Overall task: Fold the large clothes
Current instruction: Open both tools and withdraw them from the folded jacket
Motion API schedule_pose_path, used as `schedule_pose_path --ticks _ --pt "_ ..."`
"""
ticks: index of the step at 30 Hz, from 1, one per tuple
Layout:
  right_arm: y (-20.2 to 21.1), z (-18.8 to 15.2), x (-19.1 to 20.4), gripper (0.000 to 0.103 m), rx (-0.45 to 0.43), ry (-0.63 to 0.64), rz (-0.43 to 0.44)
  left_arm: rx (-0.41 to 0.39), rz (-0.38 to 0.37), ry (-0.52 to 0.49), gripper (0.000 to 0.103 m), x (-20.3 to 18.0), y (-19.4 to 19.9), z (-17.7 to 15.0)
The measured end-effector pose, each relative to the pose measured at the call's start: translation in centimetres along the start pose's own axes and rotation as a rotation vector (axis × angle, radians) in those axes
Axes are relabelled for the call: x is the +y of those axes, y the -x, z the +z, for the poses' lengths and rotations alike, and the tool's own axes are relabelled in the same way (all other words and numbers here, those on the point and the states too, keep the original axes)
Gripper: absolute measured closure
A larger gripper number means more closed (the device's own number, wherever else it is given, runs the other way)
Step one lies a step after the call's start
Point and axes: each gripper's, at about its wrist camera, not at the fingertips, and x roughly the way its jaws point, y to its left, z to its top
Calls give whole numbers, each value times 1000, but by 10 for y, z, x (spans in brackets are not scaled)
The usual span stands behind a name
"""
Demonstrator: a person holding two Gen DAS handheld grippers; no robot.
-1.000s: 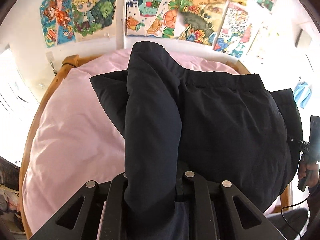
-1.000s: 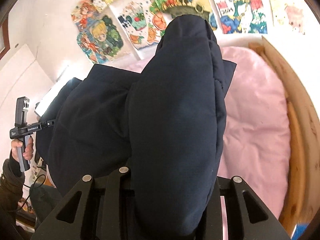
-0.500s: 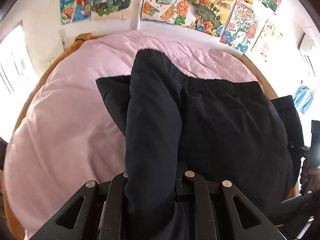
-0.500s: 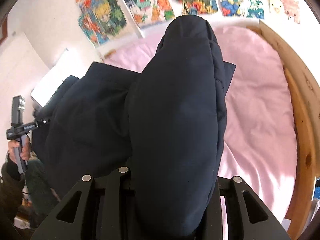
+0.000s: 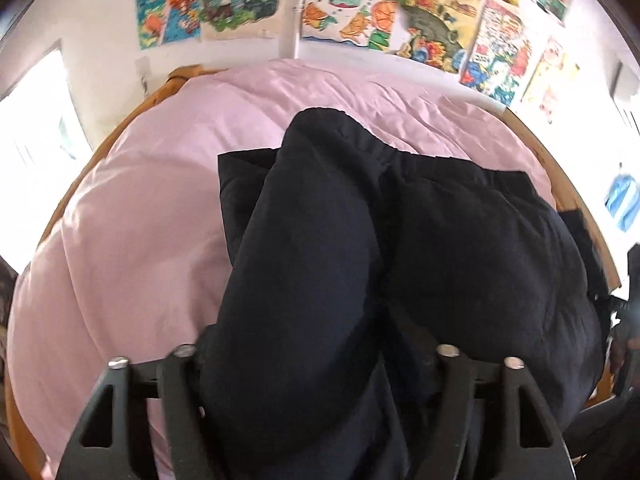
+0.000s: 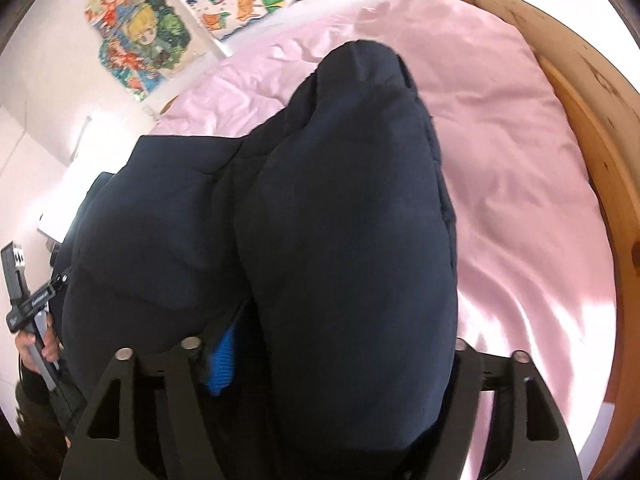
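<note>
A large dark navy padded garment [image 5: 460, 248] hangs between both grippers above a bed with a pink cover [image 5: 132, 248]. My left gripper [image 5: 312, 384] is shut on a bunched fold of it, and the cloth drapes over its fingers. My right gripper [image 6: 328, 380] is shut on another fold of the garment [image 6: 344, 216], with a bit of blue lining [image 6: 224, 356] showing by its left finger. The fingertips of both grippers are hidden by cloth. The left gripper's handle and hand also show in the right wrist view [image 6: 28, 300].
The bed has a wooden frame [image 6: 600, 128] along its right side and at the far left corner [image 5: 160, 92]. Colourful drawings [image 5: 400, 12] cover the white wall behind the bed. A bright window [image 5: 32, 128] is at the left.
Both grippers have tilted down and forward over the bed with the garment. More of the pink cover shows, and the garment hangs lower toward it.
</note>
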Motion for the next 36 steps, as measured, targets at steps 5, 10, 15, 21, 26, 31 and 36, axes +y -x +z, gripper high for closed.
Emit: schedule_pose_path --ticks 5,10,15,21,26,31,36 --pt "18 -17 -11 15 -54 -64 -137 -69 32 21 20 2 20 -11" --pt "41 -41 -19 8 -146 -124 -213 -239 70 48 8 7 56 -33" --pt "62 -69 11 2 -291 -67 -301 -372 63 70 2 8 81 -60" --pt "107 -99 50 2 -500 6 -375 -453 -1 95 2 -1 107 -96" --pt "138 -129 65 2 -637 12 -323 -485 42 40 1 -23 127 -118" --pt "151 -168 90 2 -674 62 -263 -493 63 -66 0 -50 151 -137" --pt "146 -202 116 2 -670 130 -203 -450 29 -205 0 -75 164 -159"
